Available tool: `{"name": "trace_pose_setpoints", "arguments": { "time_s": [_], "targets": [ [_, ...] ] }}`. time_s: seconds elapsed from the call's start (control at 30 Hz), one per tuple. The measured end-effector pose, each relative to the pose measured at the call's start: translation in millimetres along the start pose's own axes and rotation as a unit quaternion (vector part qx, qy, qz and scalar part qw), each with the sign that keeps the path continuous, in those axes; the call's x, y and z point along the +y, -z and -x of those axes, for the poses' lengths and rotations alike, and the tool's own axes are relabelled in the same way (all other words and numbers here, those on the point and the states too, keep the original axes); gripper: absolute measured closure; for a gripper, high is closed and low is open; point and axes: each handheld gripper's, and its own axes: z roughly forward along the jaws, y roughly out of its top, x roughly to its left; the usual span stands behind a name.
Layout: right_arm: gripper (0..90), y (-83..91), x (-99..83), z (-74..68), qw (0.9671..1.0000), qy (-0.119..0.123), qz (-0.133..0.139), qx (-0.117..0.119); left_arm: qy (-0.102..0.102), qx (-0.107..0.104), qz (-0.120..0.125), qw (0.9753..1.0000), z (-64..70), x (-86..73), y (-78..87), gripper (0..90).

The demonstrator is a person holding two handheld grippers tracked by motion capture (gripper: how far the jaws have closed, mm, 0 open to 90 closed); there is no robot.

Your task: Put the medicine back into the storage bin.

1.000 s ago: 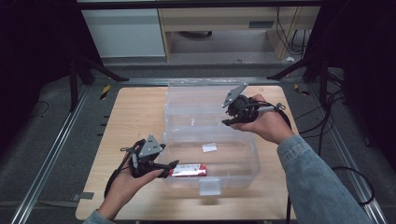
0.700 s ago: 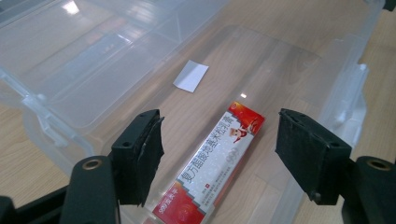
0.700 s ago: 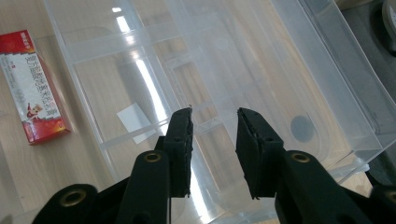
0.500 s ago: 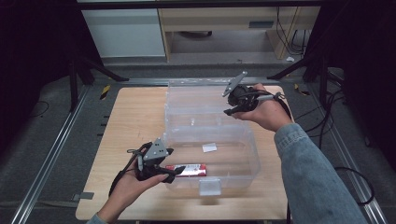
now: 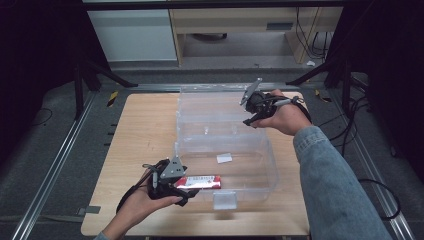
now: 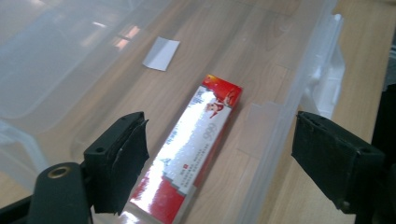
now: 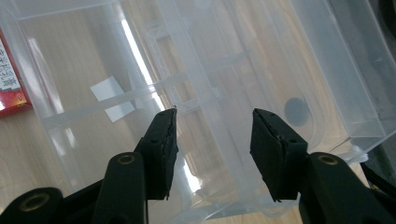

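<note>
Apparently the red box (image 6: 191,151) already lies in the bin (image 5: 270,172), near left corner. Left gripper (image 6: 219,163) gapes wide, empty; right gripper (image 7: 212,151) half-open over the far lid (image 5: 215,107), closing presumably left.

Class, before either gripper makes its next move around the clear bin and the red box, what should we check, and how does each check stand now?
1. Left gripper open: ok.
2. Red box lying flat inside the clear bin: ok.
3. Left jaws straddle only the box: not ok, the bin wall sits between them too.
4. Right gripper open and holding nothing: ok.
5. Right gripper touching the lid: cannot tell.
</note>
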Motion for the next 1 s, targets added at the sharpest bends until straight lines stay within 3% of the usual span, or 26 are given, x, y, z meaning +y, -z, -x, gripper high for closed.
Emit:
{"name": "trace_pose_setpoints", "arguments": {
  "time_s": [0.07,0.2,0.33,0.47,0.5,0.63,1.0],
  "targets": [
    [52.7,-3.7,-0.4,1.1,1.0000,0.002,-0.004,0.001,0.001,-0.012,0.001,0.9999,0.8,-2.7,-1.9,17.9],
    [51.4,-10.0,-0.5,1.1,0.9999,0.003,-0.013,0.008,-0.010,-0.024,-0.019,0.9995,3.3,-5.2,-8.3,17.5],
    [52.0,-11.4,0.2,2.2,0.9999,0.005,-0.012,0.007,-0.029,-0.018,-0.041,0.9986,3.8,-4.0,-10.6,19.7],
    [54.5,-11.9,-1.7,2.7,0.9998,0.006,-0.015,0.006,-0.045,-0.026,-0.069,0.9963,2.5,-3.8,-11.2,27.8],
    [54.6,-12.1,-2.2,2.9,0.9999,0.006,-0.015,0.006,-0.052,-0.034,-0.080,0.9948,3.1,-3.8,-12.7,28.9],
    [54.3,-13.0,-4.5,5.3,0.9998,-0.004,-0.014,0.012,-0.067,-0.035,-0.109,0.9912,2.7,-4.1,-16.6,35.7],
    [57.4,-10.7,-6.8,8.9,0.9998,-0.002,-0.018,0.010,-0.080,-0.040,-0.119,0.9889,-0.7,-2.2,-18.9,55.4]
  ]
}}
